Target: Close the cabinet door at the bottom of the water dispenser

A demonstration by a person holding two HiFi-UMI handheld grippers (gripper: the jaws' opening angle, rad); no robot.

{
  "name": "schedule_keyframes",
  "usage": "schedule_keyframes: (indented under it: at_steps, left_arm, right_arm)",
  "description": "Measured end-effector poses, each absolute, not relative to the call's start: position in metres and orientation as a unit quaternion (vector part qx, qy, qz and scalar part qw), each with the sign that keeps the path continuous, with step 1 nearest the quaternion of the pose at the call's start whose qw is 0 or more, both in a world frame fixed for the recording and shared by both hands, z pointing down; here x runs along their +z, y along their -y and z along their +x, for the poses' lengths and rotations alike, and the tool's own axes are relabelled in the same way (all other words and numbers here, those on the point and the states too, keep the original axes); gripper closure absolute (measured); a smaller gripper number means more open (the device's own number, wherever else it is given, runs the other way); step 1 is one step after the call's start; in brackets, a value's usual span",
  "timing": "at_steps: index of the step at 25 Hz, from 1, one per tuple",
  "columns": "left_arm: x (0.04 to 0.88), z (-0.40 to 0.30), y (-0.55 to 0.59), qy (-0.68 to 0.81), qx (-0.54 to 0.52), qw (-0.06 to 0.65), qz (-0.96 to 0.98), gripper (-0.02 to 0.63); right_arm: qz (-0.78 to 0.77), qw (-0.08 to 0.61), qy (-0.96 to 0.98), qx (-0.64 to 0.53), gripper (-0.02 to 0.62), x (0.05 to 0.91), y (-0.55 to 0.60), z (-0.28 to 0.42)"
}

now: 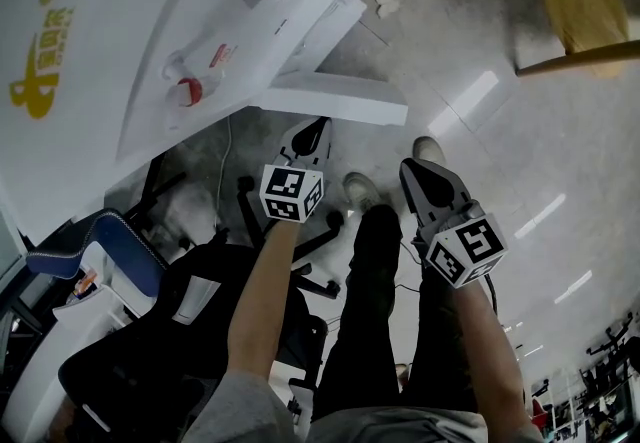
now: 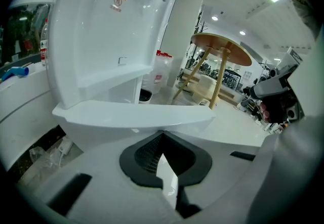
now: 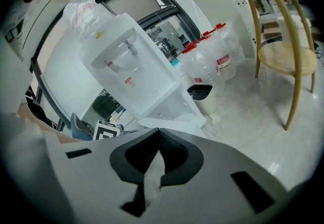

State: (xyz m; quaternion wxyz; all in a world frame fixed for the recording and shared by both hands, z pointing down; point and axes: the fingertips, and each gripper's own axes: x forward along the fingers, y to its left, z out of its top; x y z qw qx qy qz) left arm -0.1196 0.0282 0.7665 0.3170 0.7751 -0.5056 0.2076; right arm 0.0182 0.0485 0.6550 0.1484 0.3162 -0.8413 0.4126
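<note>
The door [image 2: 131, 116] at the foot of the dispenser [image 1: 150, 21] stands swung out from the cabinet [image 3: 174, 104], so the closing is not yet done. This looks like the approach just before the push. The left gripper [image 1: 308, 136] is right at the door's outer edge, its fingers clenched together on nothing. The left gripper view shows the edge just above the fingertips, but I cannot tell whether they touch it. The right gripper [image 1: 418, 176] hangs further back and to the right, well off the door, its fingers likewise pressed together and empty.

The next move, as I judge it, is a push, not a grasp. The left gripper should bear on the door's outer face, away from the hinge, and sweep it round until it sits flush with the dispenser's front.

The cabinet shows white walls inside, and I can make out nothing stored in it. A large bottle [image 3: 83, 13] sits upended on top of the dispenser. A small bin [image 3: 202, 95] with a dark lining stands on the floor just beside the dispenser. Red-capped jugs [image 3: 217, 61] stand behind it; their fill is unclear.
</note>
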Motion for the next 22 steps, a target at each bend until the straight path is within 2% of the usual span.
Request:
schedule_keyframes:
  at_steps: [22]
  left_arm:
    - [0.765, -0.119, 0.037, 0.509, 0.199, 0.320, 0.774, 0.600]
  right_arm:
    - [0.349, 0.136, 0.828, 0.418, 0.584, 0.654, -0.001, 0.035]
